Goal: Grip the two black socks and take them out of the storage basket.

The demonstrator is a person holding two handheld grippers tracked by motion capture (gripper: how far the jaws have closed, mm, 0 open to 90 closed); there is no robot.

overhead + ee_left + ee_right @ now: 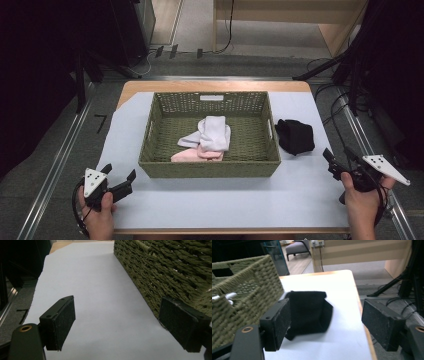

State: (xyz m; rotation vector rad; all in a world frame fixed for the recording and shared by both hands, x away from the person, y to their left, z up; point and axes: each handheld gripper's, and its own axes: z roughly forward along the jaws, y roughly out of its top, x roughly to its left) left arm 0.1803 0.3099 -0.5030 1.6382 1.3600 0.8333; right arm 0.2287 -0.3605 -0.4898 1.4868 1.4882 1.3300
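A green woven basket (pixel 209 169) stands in the middle of the table, holding a white cloth (pixel 215 132) and a pink cloth (pixel 197 155). A crumpled black cloth (pixel 295 136) lies on the sheet just right of the basket. My right gripper (pixel 338 155) is open at the table's right edge, pointing at the black cloth (pixel 309 310), which lies a little beyond the jaws; nothing is between them (pixel 329 323). My left gripper (pixel 119 172) is open near the basket's front left corner, with the basket wall (pixel 170 270) beside its right jaw and bare sheet between the jaws (pixel 125 322).
A pale sheet (pixel 225 200) covers the wooden table. Metal rails (pixel 55 170) run along the floor on both sides. Dark stands and cables (pixel 350 75) crowd the right side, and a wooden bench (pixel 280 15) stands beyond the table.
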